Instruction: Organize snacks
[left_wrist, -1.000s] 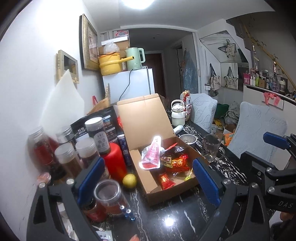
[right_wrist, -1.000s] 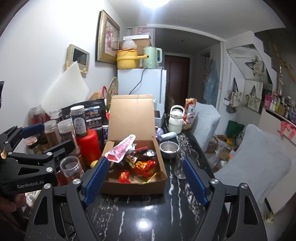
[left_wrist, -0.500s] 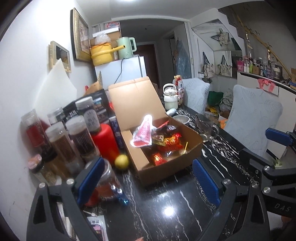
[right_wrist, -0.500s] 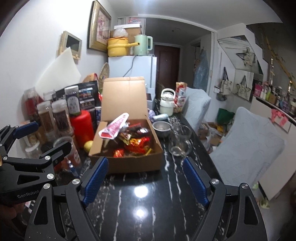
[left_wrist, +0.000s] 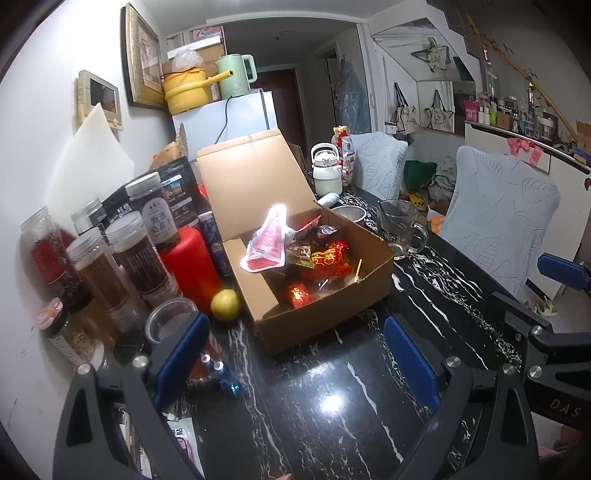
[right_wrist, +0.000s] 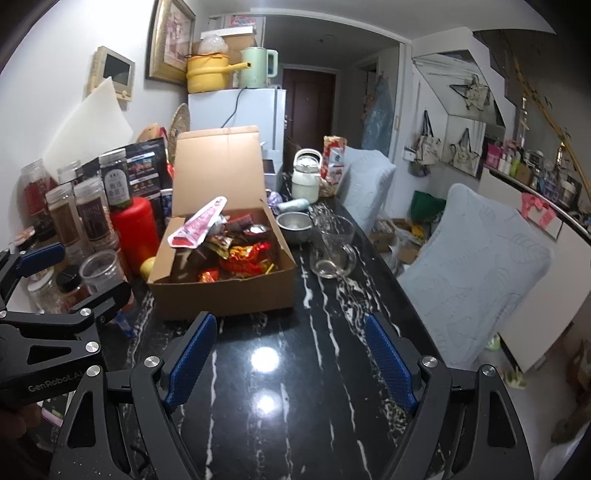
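Both grippers, left gripper (left_wrist: 295, 354) and right gripper (right_wrist: 291, 354), hang over the glossy black marble bench (right_wrist: 295, 387), jaws wide open, empty. At 12 o'clock: open cardboard box (right_wrist: 225, 291) holding crinkly foil snacks (right_wrist: 243, 258); smooth lemon (left_wrist: 224, 304) at its 9.

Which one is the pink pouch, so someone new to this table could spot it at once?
Find the open cardboard box on the black marble table, its lid standing up at the back. The pink pouch leans on the box's left wall, sticking up above the other snacks. It is the only flat, pale pink and glossy pack; its neighbours are smaller red and dark wrappers.
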